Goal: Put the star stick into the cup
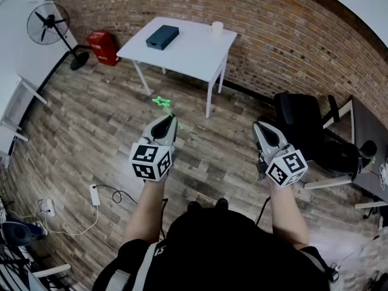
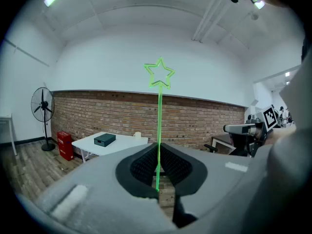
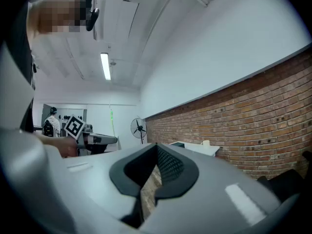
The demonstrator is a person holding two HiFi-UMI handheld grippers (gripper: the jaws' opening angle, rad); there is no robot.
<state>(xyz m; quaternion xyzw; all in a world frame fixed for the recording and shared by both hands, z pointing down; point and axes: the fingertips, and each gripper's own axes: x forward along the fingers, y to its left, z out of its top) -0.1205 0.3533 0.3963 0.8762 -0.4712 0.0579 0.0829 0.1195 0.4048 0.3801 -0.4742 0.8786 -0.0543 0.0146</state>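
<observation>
Standing well back on the wood floor [image 1: 91, 135], we had the whole carry left to do: the white table [image 1: 194, 56] sat well ahead with open floor between, office chair [image 1: 300, 120] off to our right. Our left gripper [image 1: 172, 120] was clamped on the star stick [image 1: 162, 103], star up; our right gripper [image 1: 258, 127] was closed on nothing. The cup [image 1: 217, 28] sat at the table's far edge.

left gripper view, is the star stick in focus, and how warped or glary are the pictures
Left gripper view: the star stick is sharp and bright green, the left tool close to the lens soft; head view: strong fisheye bends the brick wall, lighting even; right gripper view: dark corners, one bright ceiling light.
</observation>
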